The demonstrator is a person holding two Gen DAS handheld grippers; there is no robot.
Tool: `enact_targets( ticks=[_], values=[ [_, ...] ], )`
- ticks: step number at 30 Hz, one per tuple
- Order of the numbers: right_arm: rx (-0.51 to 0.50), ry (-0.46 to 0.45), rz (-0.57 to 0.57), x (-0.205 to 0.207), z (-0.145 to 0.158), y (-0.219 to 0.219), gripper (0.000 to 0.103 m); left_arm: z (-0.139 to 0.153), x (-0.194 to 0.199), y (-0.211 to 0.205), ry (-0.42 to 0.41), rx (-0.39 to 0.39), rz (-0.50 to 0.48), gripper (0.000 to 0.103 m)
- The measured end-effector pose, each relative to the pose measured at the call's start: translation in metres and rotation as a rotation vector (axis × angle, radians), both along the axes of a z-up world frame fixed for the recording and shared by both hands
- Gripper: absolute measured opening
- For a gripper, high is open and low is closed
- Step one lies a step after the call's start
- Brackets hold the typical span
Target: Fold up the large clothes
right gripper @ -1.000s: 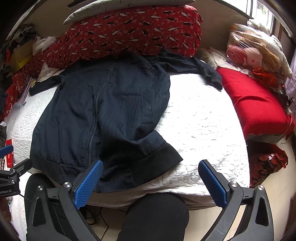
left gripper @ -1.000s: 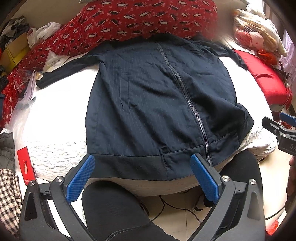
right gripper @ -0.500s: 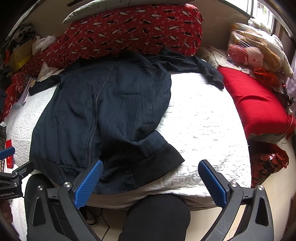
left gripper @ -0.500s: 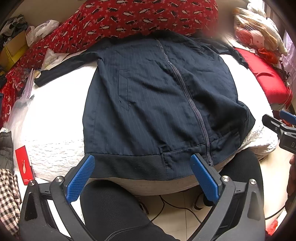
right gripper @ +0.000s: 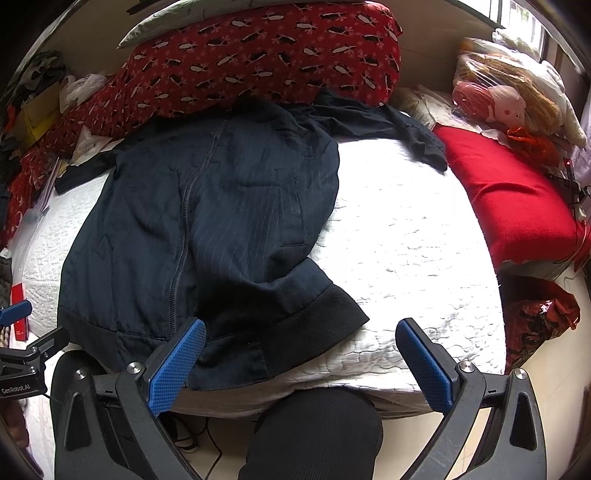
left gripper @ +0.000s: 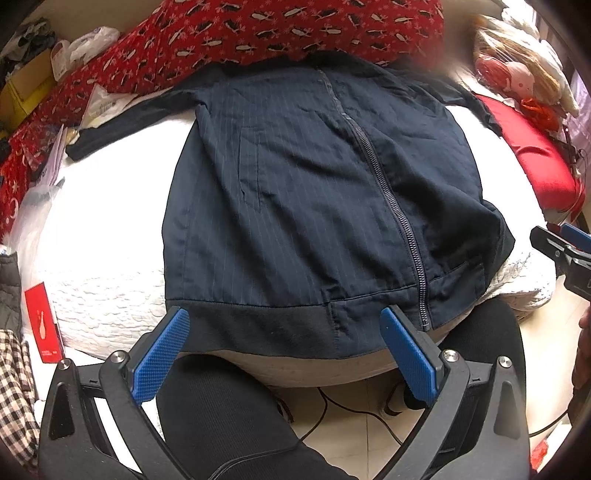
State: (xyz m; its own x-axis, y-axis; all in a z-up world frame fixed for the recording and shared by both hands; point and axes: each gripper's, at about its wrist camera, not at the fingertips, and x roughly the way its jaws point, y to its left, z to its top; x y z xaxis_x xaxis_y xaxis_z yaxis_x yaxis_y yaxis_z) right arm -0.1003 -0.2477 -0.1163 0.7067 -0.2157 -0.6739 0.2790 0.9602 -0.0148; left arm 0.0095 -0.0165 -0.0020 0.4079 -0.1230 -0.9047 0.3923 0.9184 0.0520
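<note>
I hold my left tongs [left gripper: 284,350] and right tongs [right gripper: 301,363] level, both spread wide and empty, just short of the jacket [left gripper: 314,192] hem lying ahead on the bed [right gripper: 406,240].

Navy pinstriped zip jacket [left gripper: 317,192] lying front-up on the white quilted bed [right gripper: 406,240], zipper closed, ribbed hem overhanging the near edge (one hem corner lying splayed rightward).

A bed [right gripper: 424,251] with a white quilted cover fills the room; pale tiled floor [left gripper: 354,417] below, daylight from a window [right gripper: 524,22].
</note>
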Motion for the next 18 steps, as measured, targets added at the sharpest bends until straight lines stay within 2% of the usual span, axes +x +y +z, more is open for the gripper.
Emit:
enact_targets(
  ticks=[5, 11, 14, 16, 18],
  values=[
    [0.028, 0.004, -0.028, 0.006, -0.006, -0.018, 0.102, -0.008, 0.016, 0.021, 0.023, -0.009, 0.052, 0.103],
    [0.063, 0.051, -0.128, 0.023, -0.033, -0.061, 0.1, -0.028, 0.057, 0.075, 0.055, 0.031, 0.201, 0.103],
    [0.073, 0.074, -0.094, 0.038, -0.047, -0.069, 0.097, -0.047, 0.075, 0.094, 0.112, 0.029, 0.248, 0.103],
    [0.096, 0.083, -0.032, 0.052, -0.057, -0.069, 0.096, -0.061, 0.083, 0.101, 0.171, -0.001, 0.263, 0.103],
    [0.133, 0.102, 0.032, 0.061, -0.066, -0.066, 0.077, -0.071, 0.085, 0.101, 0.211, -0.033, 0.256, 0.101]
  ],
)
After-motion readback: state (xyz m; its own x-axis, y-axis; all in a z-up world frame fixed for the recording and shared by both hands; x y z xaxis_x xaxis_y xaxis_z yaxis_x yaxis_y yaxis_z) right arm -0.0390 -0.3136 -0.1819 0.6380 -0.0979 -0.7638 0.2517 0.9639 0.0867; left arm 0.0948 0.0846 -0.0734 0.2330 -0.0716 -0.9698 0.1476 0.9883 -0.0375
